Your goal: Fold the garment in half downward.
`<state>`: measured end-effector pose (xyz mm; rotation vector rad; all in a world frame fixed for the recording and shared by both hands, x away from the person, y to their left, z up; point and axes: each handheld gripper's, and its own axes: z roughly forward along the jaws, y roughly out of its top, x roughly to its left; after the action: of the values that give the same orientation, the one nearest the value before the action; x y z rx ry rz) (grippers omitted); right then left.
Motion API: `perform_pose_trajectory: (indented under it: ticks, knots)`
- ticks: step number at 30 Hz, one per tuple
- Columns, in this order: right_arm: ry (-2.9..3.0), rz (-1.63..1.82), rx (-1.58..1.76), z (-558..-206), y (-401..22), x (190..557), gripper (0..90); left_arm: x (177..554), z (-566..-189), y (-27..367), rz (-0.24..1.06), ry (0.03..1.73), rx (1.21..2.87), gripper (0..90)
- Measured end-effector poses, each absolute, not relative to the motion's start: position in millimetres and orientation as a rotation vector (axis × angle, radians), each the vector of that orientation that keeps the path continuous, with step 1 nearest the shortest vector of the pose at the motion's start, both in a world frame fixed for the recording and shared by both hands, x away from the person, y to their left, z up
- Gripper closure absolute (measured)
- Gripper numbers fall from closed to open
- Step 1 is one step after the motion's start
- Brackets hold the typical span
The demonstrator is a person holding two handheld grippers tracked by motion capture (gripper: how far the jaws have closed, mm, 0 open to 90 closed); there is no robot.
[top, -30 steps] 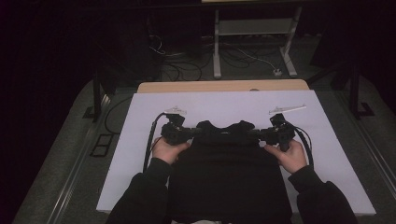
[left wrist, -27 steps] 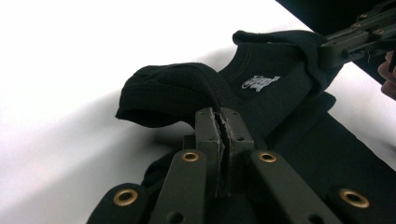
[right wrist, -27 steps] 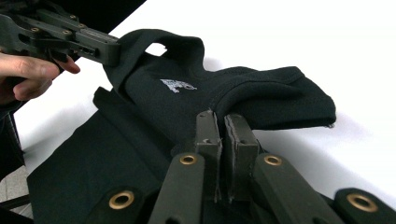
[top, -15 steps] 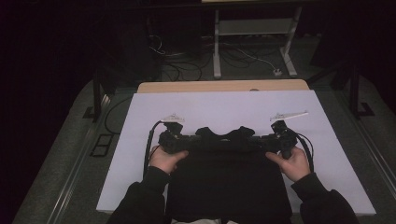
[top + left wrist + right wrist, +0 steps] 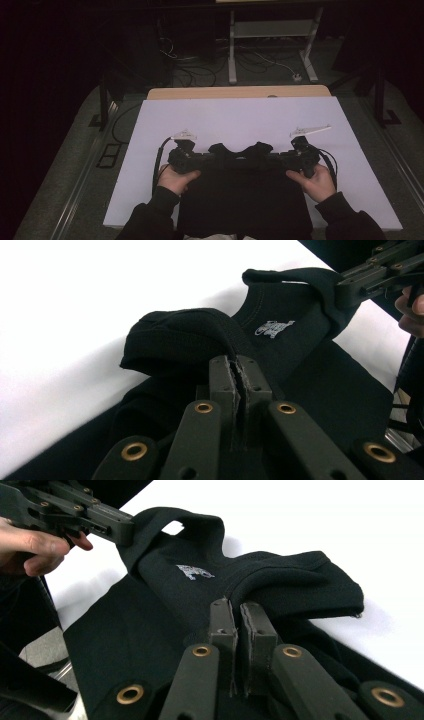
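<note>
A black garment lies on the white-covered table, its collar toward the far side, its lower part hanging over the near edge. My left gripper is shut on the garment's left shoulder, my right gripper on its right shoulder. In the left gripper view the left gripper pinches a fold of black cloth, with a small white logo below the collar and the right gripper clamped farther off. The right gripper view shows the right gripper pressed on cloth.
A bare wooden strip marks the table's far edge. Beyond it are floor cables and a white metal frame. The person's dark-sleeved forearms come in at the near edge. White sheet lies bare beyond the collar.
Both hands have drawn back toward the near edge, pulling the garment's shoulders and collar with them. Both grippers have stayed shut on the cloth.
</note>
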<state>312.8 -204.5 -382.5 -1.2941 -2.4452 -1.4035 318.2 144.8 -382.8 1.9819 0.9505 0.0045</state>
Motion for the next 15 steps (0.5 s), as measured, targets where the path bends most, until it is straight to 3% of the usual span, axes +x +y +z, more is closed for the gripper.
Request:
perform_pose_trajectory:
  ticks: [15]
  knots:
    - [-2.455,-1.346,-1.231,-388.6,-202.0,296.6,83.9,298.1,-387.9,146.5,-0.023,0.924,2.025,85.9]
